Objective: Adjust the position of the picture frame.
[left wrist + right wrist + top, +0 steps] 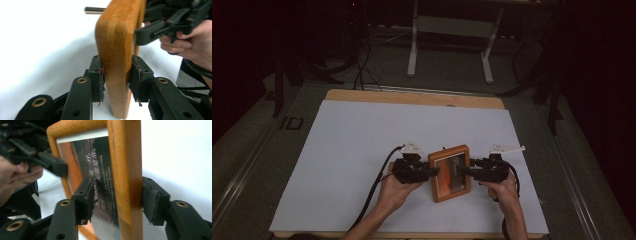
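- Both grippers clamp the wooden picture frame [450, 172] near the worktop's [362, 150] front edge.
- Left gripper [116, 75]: fingers [96, 72] pinch one side rail.
- Right gripper [117, 200]: fingers [83, 195] part-closed across the opposite rail and glass.
- Step, as judged: a two-handed lift.
- Next: keep both grips even, frame level.

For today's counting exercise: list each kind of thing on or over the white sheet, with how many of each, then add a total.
Wooden picture frame: 1
Black two-jaw grippers: 2, the left gripper and the right gripper, each clamped on one side of the frame
Hands: 2, the left hand and the right hand
White sheet: 1
Total: 6
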The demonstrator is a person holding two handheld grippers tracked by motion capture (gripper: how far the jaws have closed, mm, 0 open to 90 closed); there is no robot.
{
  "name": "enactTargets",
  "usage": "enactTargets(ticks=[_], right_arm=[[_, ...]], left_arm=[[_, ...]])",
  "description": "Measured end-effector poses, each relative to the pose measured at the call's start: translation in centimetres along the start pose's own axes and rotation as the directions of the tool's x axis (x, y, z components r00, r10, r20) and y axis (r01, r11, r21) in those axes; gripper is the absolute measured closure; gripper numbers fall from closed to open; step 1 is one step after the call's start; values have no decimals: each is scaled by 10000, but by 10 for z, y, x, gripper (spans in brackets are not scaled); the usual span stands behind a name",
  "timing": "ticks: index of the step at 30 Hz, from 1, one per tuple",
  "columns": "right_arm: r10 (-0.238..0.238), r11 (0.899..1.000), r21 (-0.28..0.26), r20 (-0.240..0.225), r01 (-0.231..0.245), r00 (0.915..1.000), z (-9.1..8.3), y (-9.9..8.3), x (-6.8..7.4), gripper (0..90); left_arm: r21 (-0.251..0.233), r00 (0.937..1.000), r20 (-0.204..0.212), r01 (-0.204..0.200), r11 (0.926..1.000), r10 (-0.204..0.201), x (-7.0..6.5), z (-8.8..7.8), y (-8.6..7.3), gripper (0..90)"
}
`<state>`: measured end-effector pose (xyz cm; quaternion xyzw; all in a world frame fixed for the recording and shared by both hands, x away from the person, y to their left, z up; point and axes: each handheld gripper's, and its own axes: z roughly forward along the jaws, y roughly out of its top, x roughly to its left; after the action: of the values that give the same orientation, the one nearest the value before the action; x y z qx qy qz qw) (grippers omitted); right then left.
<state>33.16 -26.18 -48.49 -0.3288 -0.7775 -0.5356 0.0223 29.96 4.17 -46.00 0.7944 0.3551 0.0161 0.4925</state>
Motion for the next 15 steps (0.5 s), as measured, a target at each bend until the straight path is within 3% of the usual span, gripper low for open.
enactTargets(ticks=[2,8,15], right_arm=[[-250,9996,145,46,249,9997,9,3,7,488],[-651,9975,297,161,646,9978,34,9,25,527],[-686,9973,288,329,676,9971,49,22,46,573]], left_arm=[[-11,9997,-172,-194,9998,194,4,-10,0,673],[-227,9995,-222,-212,9995,207,22,-35,1,658],[-562,9956,869,390,9977,-341,55,-54,-8,653]])
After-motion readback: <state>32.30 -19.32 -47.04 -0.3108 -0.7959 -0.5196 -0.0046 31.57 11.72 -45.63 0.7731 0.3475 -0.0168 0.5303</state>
